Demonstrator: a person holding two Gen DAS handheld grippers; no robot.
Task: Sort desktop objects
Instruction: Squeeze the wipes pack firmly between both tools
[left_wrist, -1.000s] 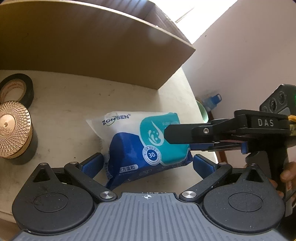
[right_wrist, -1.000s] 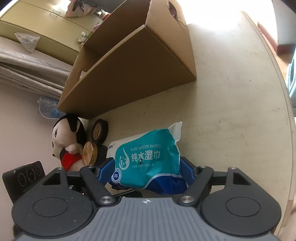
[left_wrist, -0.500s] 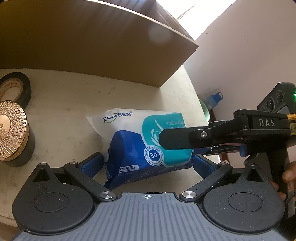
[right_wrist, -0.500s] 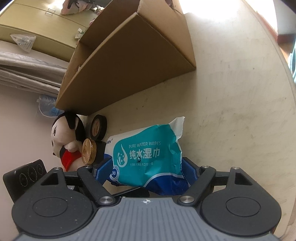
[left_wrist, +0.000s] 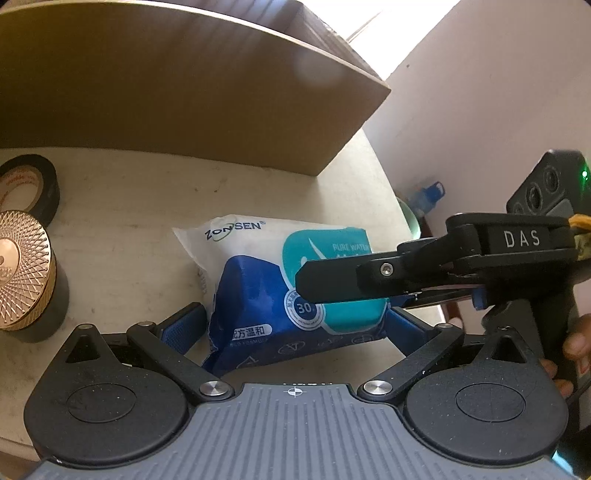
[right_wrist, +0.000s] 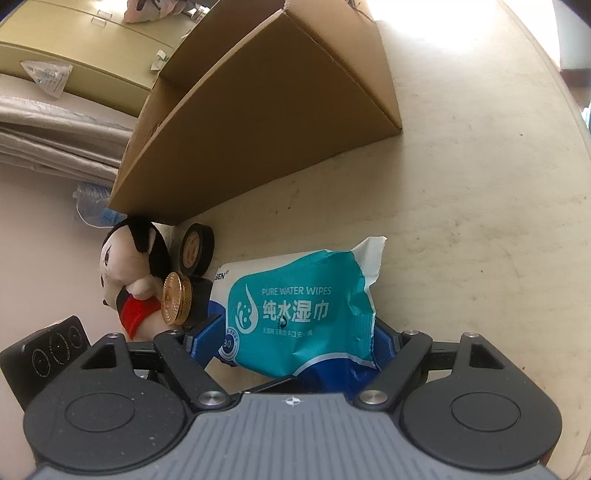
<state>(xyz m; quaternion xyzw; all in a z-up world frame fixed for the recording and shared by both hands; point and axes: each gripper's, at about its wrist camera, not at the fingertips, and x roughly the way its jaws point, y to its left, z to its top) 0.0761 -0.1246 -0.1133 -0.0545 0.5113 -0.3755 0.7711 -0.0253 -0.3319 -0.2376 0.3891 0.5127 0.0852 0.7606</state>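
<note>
A blue, teal and white wet wipes pack (left_wrist: 258, 295) (right_wrist: 295, 306) lies on the beige tabletop (right_wrist: 461, 221). Both grippers straddle it from different sides. My left gripper (left_wrist: 293, 326) is open, with a blue pad on each side of the pack's near end and a gap at its left pad. My right gripper (right_wrist: 295, 336) is open too, its pads loosely alongside the pack. One of the right gripper's black fingers (left_wrist: 332, 282) reaches across the pack's top from the right. A hand (left_wrist: 572, 343) holds that tool's handle.
A large cardboard box (left_wrist: 184, 92) (right_wrist: 277, 122) lies just behind the pack. To the left are a black tape roll (left_wrist: 33, 184) (right_wrist: 197, 249), a round gold tin (left_wrist: 22, 269) (right_wrist: 177, 299) and a plush doll (right_wrist: 129, 266). The table's rounded edge (right_wrist: 576, 122) runs on the right.
The right gripper's jaws have spread a little wider around the pack, and its finger has edged leftward over the pack in the left wrist view. The left gripper has stayed put.
</note>
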